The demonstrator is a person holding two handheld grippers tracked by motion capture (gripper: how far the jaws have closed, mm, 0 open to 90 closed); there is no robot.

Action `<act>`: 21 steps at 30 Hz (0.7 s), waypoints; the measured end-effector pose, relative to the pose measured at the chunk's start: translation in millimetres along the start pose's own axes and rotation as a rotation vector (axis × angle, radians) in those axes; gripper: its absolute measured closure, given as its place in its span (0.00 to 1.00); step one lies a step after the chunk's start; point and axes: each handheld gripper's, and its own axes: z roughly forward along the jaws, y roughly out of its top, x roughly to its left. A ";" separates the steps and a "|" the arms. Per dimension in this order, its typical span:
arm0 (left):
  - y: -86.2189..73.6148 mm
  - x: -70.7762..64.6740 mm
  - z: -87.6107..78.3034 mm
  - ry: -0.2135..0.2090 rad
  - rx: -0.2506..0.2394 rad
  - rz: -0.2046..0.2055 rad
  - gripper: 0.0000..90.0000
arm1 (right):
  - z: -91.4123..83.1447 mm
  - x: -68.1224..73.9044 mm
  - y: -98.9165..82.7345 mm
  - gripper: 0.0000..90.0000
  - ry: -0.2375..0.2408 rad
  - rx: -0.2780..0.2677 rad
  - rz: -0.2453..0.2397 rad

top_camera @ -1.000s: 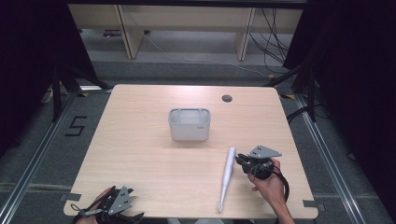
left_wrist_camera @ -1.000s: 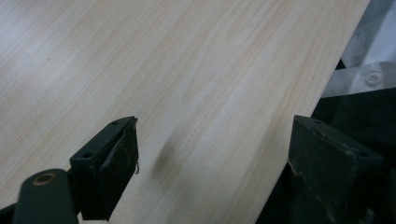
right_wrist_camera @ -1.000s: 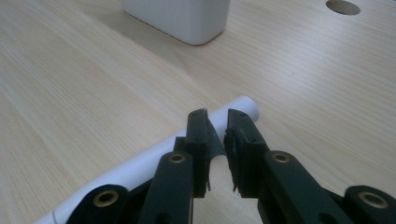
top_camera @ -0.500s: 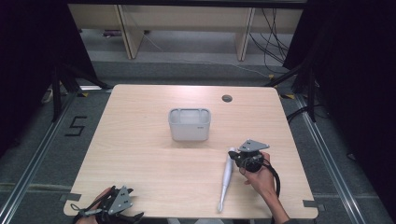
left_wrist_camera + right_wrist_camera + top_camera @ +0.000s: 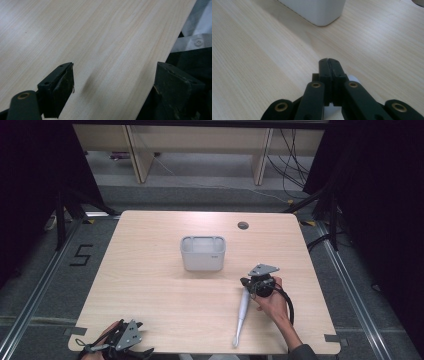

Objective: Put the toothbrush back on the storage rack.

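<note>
Right gripper (image 5: 248, 283) sits closed at the white stick's (image 5: 242, 311) far tip, apparently gripping nothing. Nothing's lifted yet; bin (image 5: 202, 253) waits. Your left gripper (image 5: 113, 82) idles wide open.

Around one grey two-compartment bin (image 5: 202, 253) at mid-table lie one long white brush-like tool (image 5: 242, 309) to its near right and one round cable hole (image 5: 243, 225) to its far right, plus two hand-held grippers.

high view overhead, tool views skimming close — all share the table (image 5: 150, 285).
</note>
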 end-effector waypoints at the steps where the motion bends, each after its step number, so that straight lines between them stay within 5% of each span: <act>1: 0.1 -0.3 0.3 0.002 -0.006 -0.009 0.18 | 2.1 -2.2 0.5 0.99 -0.005 -0.014 -0.034; 3: 0.1 -1.2 -0.1 -0.006 -0.009 -0.012 0.18 | 2.6 -1.0 0.5 0.99 -0.002 0.010 -0.006; 21: 0.2 -1.3 -1.0 0.000 -0.010 -0.007 0.18 | -3.2 -9.9 -9.6 0.99 -0.018 0.059 -0.002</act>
